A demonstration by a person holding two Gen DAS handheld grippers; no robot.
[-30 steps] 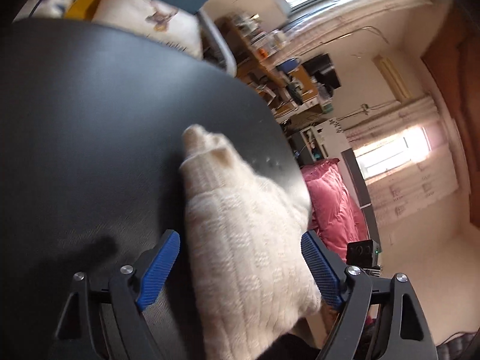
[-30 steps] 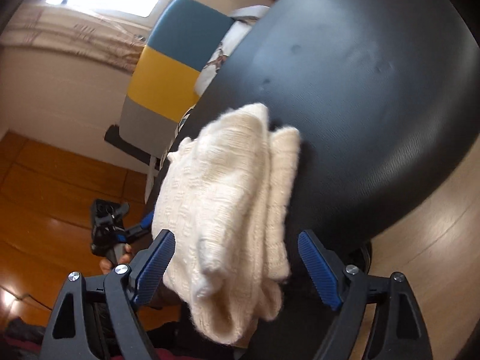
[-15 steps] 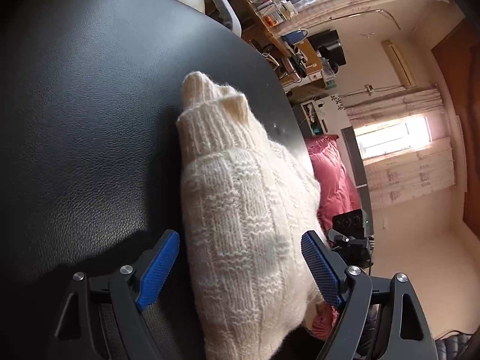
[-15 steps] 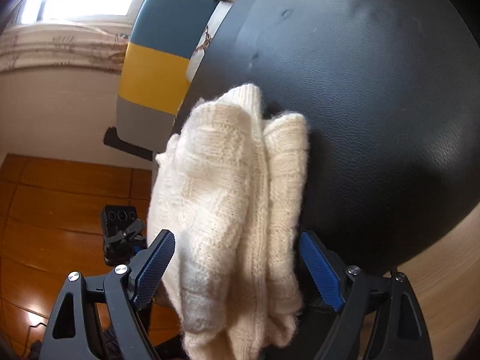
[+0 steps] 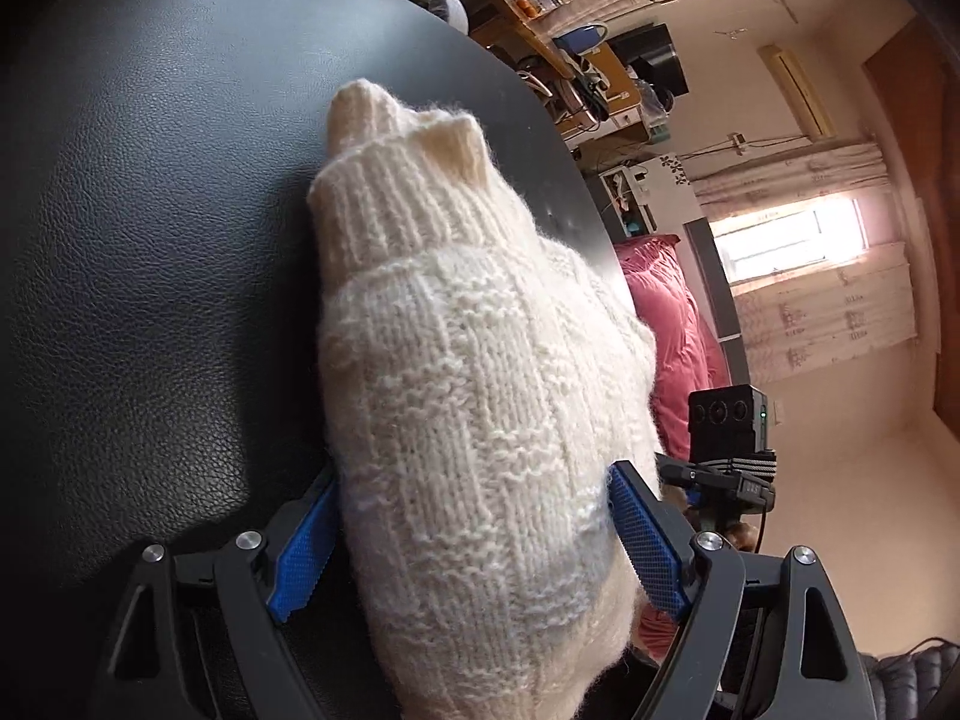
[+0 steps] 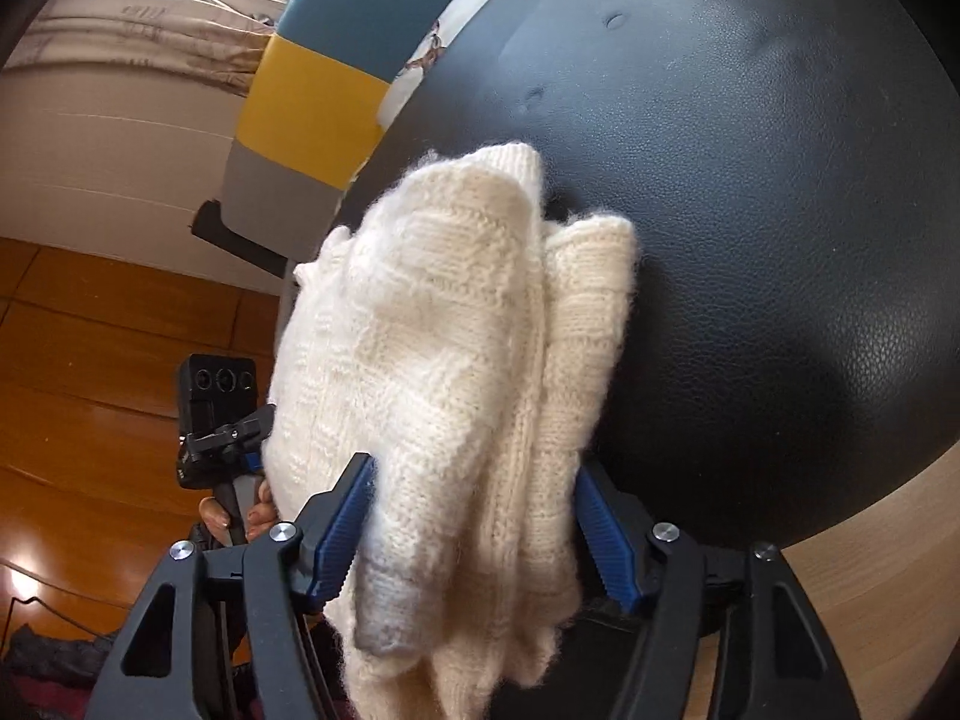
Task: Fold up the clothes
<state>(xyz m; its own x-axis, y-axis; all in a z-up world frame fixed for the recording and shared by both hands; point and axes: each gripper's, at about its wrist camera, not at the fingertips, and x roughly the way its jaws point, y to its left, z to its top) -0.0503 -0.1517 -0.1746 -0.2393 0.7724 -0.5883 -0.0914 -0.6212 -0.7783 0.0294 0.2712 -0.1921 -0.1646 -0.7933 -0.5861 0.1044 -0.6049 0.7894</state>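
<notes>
Left wrist view: cream knit sweater (image 5: 480, 396) bracketed by both grippers on the black table (image 5: 150, 210).
Left gripper (image 5: 474, 546) and right gripper (image 6: 474, 525) are each seen pressed against bunched knit between their jaws; the layers are best kept aligned and gripped evenly.

Both tongs closed in around sweater (image 5: 474, 396); view nearer.

Both grippers are showing black angular frames. The left gripper (image 5: 474, 546) and right gripper (image 6: 474, 528) are wearing blue ridged finger pads (image 5: 645, 546), with round silver screws (image 5: 248, 539) sitting at the joints.
</notes>
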